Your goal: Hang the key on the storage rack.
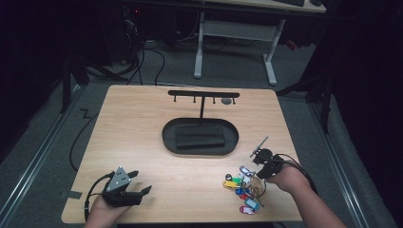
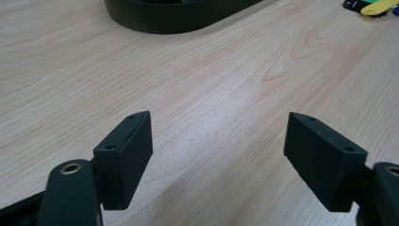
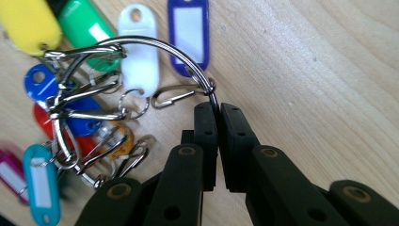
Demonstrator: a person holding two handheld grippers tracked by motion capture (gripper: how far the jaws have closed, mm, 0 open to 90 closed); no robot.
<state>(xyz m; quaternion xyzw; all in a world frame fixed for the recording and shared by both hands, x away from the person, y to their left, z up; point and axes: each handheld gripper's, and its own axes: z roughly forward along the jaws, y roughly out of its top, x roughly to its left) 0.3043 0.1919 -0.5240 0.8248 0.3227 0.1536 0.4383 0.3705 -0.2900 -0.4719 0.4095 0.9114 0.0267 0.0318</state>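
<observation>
Right gripper (image 3: 217,110) pinching key ring (image 3: 155,44), coloured tags' (image 3: 188,33) labels blank

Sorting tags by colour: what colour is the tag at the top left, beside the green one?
Yellow tag, clearest in the right gripper view.

Wooden table (image 1: 142,137): tray (image 1: 171,137), key tags (image 1: 242,187)

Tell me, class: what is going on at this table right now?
A person works at a wooden table with a gripper in each hand. The right gripper is shut on the big metal ring of a bunch of coloured key tags, which lies near the table's front right. The left gripper sits open over bare wood at the front left. A black tray with a hook rack stands in the middle.
</observation>
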